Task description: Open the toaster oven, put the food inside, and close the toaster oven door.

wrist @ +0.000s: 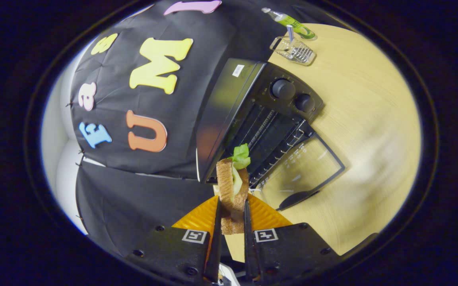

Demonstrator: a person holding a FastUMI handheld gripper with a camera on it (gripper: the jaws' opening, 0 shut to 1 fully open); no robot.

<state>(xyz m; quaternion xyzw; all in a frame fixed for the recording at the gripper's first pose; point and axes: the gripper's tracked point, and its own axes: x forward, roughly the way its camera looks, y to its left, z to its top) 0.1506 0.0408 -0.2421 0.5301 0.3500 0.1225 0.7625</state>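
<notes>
The gripper (232, 216) squeezes a sandwich (233, 190) from both sides, one finger pressed on each slice of brown bread. Green lettuce (a bit floppy) sticks out of the top of the sandwich. Just beyond the sandwich sits the black toaster oven (253, 115) on the pale wooden table (372, 131). Its glass door (302, 171) is folded down flat, and the wire rack (276, 147) inside shows. Two round knobs (283, 89) sit on its front. Far past the oven stand a small wire basket (294, 50) and a green bottle (288, 22) lying beside it.
</notes>
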